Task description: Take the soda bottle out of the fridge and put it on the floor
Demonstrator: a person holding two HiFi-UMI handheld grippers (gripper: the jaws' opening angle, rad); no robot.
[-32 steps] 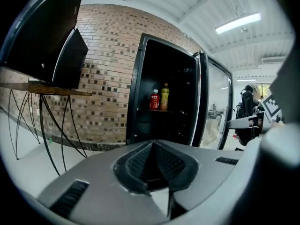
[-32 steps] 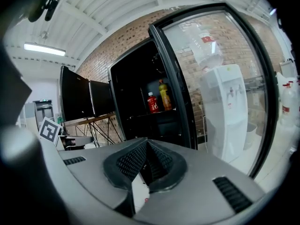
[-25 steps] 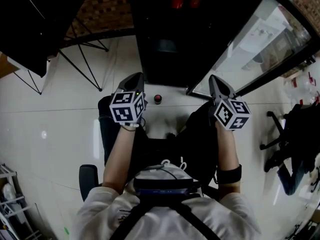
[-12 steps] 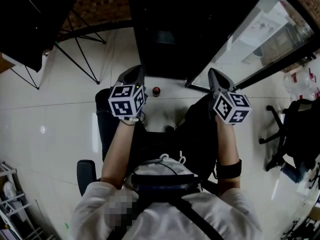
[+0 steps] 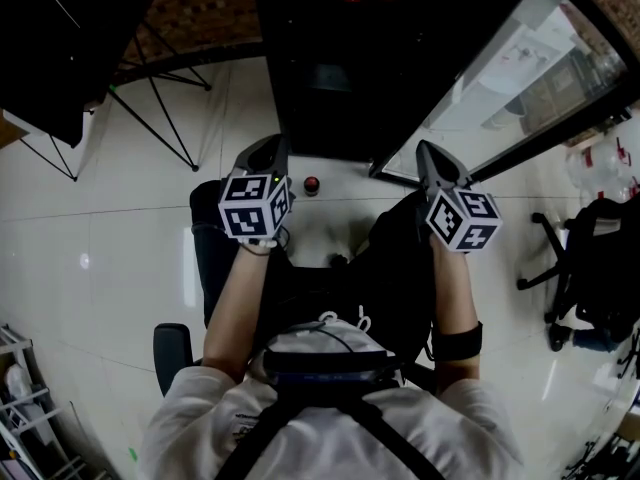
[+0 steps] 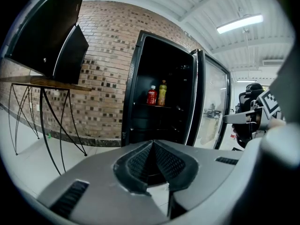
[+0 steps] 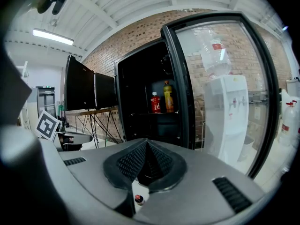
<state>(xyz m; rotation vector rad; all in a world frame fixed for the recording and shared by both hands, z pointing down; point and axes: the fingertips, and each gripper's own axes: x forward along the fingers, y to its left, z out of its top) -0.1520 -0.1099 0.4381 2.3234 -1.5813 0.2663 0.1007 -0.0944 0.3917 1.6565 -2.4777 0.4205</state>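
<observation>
The black fridge (image 5: pixel 330 78) stands open ahead of me. On its shelf are a red soda bottle (image 6: pixel 152 95) (image 7: pixel 155 102) and an orange-yellow bottle (image 6: pixel 162 93) (image 7: pixel 168 97). A small red-capped bottle (image 5: pixel 312 184) (image 7: pixel 139 199) stands on the white floor just in front of the fridge, between my two grippers. My left gripper (image 5: pixel 264 150) (image 6: pixel 153 145) is shut with nothing in it. My right gripper (image 5: pixel 433 154) (image 7: pixel 146 143) is also shut with nothing in it. Both are held level, pointing at the fridge, a little short of the floor bottle.
The fridge's glass door (image 5: pixel 520 78) swings out to the right, with a water dispenser (image 7: pixel 229 116) seen through it. A table on thin black legs (image 5: pixel 150 118) with dark screens (image 6: pixel 51 36) stands left. An office chair (image 5: pixel 585 268) is at the right and a rack (image 5: pixel 20 388) at the lower left.
The head view has shifted slightly, so the fridge and the floor bottle sit higher in frame. Both grippers stay shut and side by side; nothing was taken or let go.
</observation>
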